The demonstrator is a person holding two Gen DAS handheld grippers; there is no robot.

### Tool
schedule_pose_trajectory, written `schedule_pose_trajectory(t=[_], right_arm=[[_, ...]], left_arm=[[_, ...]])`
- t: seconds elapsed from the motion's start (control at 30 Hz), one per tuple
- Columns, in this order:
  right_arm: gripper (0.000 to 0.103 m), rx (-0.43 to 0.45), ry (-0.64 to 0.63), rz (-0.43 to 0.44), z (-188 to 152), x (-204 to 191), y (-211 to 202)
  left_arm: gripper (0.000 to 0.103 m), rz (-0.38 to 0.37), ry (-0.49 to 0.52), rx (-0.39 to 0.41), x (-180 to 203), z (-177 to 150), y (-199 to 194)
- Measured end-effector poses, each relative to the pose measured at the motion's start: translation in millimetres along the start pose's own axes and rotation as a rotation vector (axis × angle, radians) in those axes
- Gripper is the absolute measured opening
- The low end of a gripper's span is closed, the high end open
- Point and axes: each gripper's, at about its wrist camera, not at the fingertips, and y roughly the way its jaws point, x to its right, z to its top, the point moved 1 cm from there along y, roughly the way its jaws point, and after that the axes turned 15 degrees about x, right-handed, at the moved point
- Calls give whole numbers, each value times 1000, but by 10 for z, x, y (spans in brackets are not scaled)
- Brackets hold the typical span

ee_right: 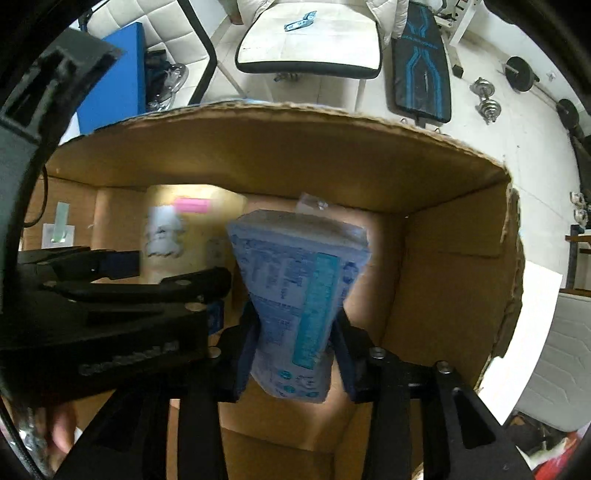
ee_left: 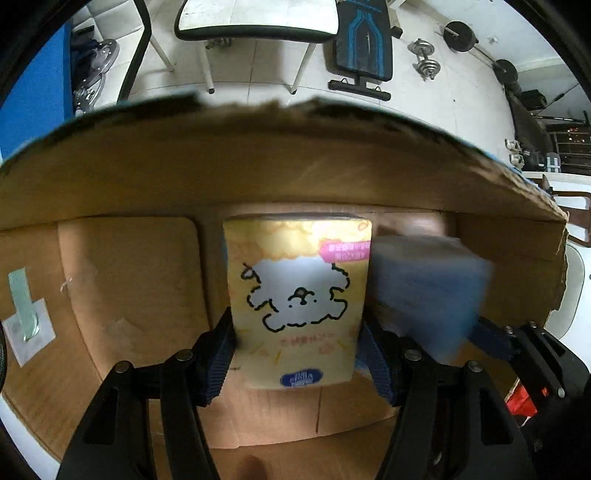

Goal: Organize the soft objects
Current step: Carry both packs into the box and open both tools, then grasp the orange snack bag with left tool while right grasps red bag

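A yellow tissue pack (ee_left: pixel 299 295) with a fluffy white dog drawn on it sits between the blue pads of my left gripper (ee_left: pixel 297 347), which is shut on its sides. It hangs inside an open cardboard box (ee_left: pixel 258 166), just above the floor flaps. My right gripper (ee_right: pixel 295 347) is shut on a blue tissue pack (ee_right: pixel 299 288), pinched narrow at the pads, and it points down into the same box (ee_right: pixel 295 151). The blue pack (ee_left: pixel 428 291) shows blurred right beside the yellow one. In the right wrist view the left gripper (ee_right: pixel 147 269) and the yellow pack (ee_right: pixel 173 225) are at the left.
The box's far wall and right wall (ee_right: pixel 454 266) stand close around both packs. A label (ee_left: pixel 26 325) is stuck on the left inner side. Beyond the box are a white chair (ee_left: pixel 258 18), a black bench (ee_left: pixel 362 44), dumbbells (ee_left: pixel 424 59) and a blue panel (ee_left: pixel 37 96) on a tiled floor.
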Motion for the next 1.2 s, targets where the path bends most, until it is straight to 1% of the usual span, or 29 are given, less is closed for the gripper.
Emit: schedule_pose_trajectory(t=[0.07,0.13,0.2,0.27,0.3,0.33,0.37,0.4,0.43,0.47,0.5,0.53,0.67,0.73,0.8,0.9,0.97,1.03,1.1,1.13,1.17,1.2], right_arm=[[54,4,-6,-11,-5,-41,-75],[61,9,-13,-26,-11,-62,-133],[80,23,-28,-58,-28,-94,-213],[81,34,-36,-85,-64,-106,-315],[81,36,-34,-89,-82,-105,-345],[81,39,-32,-93,-135,-123,-424],[81,43,-28,-103,-172,-120,-471],[84,50,-28,-119,-213,-118,-517],[88,57,-29,-127,-249,-128,-551],[96,62,-24,-127,-303,-134,-586],[101,63,-17,-122,-338,-142,-600],[103,64,-13,-117,-385,-157,-621],[103,102,-17,-141,-570,-236,-794],[103,122,-13,-135,-662,-296,-906],[103,141,-9,-126,-740,-339,-1028],[103,181,-7,-115,-839,-408,-1234],[103,204,7,-96,-895,-444,-1376],[103,231,17,-77,-983,-470,-1534],[103,256,35,-58,-1098,-490,-1692],[103,266,43,-47,-1172,-495,-1756],[103,273,56,-38,-1296,-489,-1830],[103,276,65,-30,-1386,-483,-1873]], left_arm=[[65,5,10,15,33,-19,-92],[79,18,29,35,44,-55,-212],[81,44,48,61,28,-98,-336],[86,63,62,86,2,-161,-463],[95,65,63,101,-29,-212,-544],[98,65,65,118,-77,-267,-616],[98,64,61,133,-106,-339,-717],[99,61,56,144,-162,-419,-803],[100,60,52,156,-198,-446,-861],[101,65,48,172,-215,-552,-954],[102,73,47,180,-239,-539,-967],[102,85,47,195,-223,-574,-978],[102,101,50,235,-261,-890,-1209],[102,94,50,252,-246,-998,-1296],[102,106,63,273,-261,-1067,-1404],[102,133,81,323,-177,-1135,-1594],[102,141,87,362,-147,-1205,-1772],[102,132,93,389,-134,-1276,-1900],[102,165,114,433,-121,-1460,-2081],[102,177,126,448,-117,-1514,-2101],[102,208,157,472,-142,-1665,-2159],[102,248,170,479,-196,-1794,-2171]])
